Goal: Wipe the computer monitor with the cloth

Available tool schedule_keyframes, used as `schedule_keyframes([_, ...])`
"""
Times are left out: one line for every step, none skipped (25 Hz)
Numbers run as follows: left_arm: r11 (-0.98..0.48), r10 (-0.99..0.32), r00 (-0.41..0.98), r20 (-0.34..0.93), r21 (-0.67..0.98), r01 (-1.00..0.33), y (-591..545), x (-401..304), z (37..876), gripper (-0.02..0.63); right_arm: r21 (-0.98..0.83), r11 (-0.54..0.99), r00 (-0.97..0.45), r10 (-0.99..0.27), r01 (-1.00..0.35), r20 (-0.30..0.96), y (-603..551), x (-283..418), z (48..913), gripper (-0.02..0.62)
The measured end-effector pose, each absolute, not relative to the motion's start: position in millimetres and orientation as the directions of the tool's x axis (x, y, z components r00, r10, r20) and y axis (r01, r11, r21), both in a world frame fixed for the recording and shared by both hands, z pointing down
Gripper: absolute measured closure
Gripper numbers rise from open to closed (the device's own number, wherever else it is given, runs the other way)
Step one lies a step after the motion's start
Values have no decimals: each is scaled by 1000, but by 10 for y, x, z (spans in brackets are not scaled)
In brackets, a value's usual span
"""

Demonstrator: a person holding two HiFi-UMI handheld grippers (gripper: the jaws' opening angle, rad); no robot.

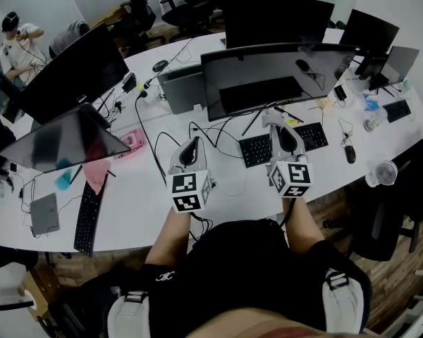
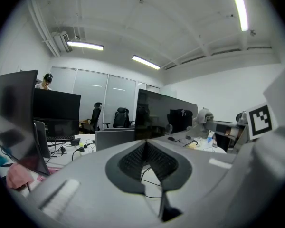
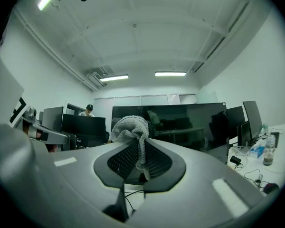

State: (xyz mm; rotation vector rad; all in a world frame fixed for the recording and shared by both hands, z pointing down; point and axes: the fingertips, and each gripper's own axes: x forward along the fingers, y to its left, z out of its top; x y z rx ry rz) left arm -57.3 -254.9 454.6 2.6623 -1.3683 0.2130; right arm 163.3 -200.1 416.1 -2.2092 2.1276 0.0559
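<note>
The right gripper (image 1: 280, 131) is clenched on the grey cloth (image 3: 129, 126); the cloth sticks up out of its jaws in a bunch, and one end hangs down between them; the cloth is held up in front of the wide dark monitor (image 1: 268, 79), near its bottom edge; I cannot tell if it touches the screen; the left gripper (image 1: 191, 148) is to the left, over the white desk (image 1: 141, 203); its jaws are pressed together with nothing in them; a black keyboard (image 1: 252, 150) lies on the desk by the right gripper; another dark monitor (image 1: 74, 72) stands far to the left.
</note>
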Motion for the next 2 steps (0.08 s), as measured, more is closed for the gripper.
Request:
schedule_keyframes([-580,-793,580,188,60,-813,-2544,-564,4545,555,-31,-41,44,-996,-999,-80,-2001,1648,4154,560])
schedule_keyframes([-583,-791,583,187,59,-810,-2539,-555,4544,555,-33,-46,48,-995,-998,-82,-2000,1662,4147,561])
